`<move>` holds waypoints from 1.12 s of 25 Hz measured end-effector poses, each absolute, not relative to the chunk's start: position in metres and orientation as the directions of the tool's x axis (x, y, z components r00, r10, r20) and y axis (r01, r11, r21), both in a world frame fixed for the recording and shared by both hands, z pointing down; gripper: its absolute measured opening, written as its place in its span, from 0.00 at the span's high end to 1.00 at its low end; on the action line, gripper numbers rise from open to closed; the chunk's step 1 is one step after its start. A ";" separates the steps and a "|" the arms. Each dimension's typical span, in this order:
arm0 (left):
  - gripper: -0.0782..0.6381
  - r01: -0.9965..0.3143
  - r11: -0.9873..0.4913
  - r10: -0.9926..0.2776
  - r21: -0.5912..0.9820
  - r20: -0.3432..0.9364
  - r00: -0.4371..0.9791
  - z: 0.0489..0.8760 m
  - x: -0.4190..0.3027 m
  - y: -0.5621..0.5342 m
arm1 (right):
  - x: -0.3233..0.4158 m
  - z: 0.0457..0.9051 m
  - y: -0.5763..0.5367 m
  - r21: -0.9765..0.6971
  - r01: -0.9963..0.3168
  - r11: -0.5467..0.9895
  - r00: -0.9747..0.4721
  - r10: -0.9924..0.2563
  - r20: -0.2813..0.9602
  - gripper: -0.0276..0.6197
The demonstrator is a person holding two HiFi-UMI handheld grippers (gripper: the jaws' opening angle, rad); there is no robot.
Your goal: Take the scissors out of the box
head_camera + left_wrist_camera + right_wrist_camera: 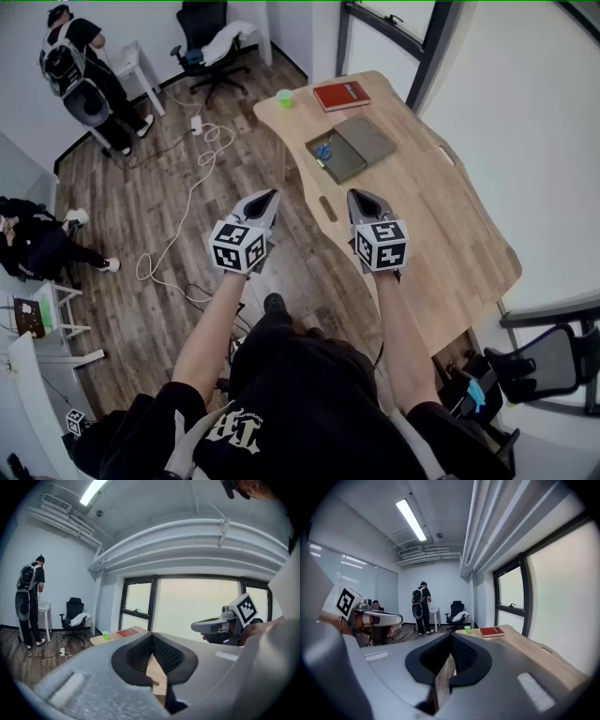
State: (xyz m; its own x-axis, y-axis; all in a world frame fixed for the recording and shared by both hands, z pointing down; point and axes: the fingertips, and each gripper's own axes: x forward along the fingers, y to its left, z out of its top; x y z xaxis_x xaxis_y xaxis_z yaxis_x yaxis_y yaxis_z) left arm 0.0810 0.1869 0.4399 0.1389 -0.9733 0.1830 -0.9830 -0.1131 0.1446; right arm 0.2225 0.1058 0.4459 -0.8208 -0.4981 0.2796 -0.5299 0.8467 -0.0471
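Observation:
In the head view an open olive-grey box [349,148] lies on the far part of the wooden table [441,225]. Blue-handled scissors [323,151] rest in its left half. My left gripper [271,195] is held over the floor just left of the table's near corner, well short of the box. It is shut with nothing in it. My right gripper [355,196] hovers over the table's near part, also shut and empty. Both point towards the box. In both gripper views the box is hidden behind the closed jaws.
A red book [341,95] and a green cup [284,97] sit at the table's far end. A person [80,70] stands by a small white table, with an office chair [204,37] nearby. A white cable [192,187] trails across the wooden floor.

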 end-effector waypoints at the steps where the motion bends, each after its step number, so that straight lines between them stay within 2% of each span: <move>1: 0.89 -0.983 -0.113 -0.973 0.146 0.183 0.139 0.440 0.080 0.186 | 0.222 0.447 0.105 -0.048 -0.530 0.846 -0.820 -0.498 0.281 0.95; 21: 0.89 -0.977 -0.115 -0.968 0.181 0.202 0.151 0.460 0.065 0.163 | 0.214 0.470 0.082 -0.086 -0.556 0.827 -0.803 -0.507 0.313 0.95; 28: 0.89 -0.970 -0.141 -0.963 0.201 0.199 0.181 0.467 0.039 0.126 | 0.185 0.477 0.049 -0.091 -0.568 0.818 -0.791 -0.511 0.337 0.95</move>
State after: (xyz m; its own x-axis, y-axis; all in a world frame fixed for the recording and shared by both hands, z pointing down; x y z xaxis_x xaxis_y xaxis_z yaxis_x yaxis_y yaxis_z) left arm 0.0391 0.1264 0.4670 0.1809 -0.9632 0.1988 -0.9695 -0.1407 0.2006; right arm 0.1847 0.0495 0.4771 -0.7909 -0.5110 0.3368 -0.5676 0.8182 -0.0913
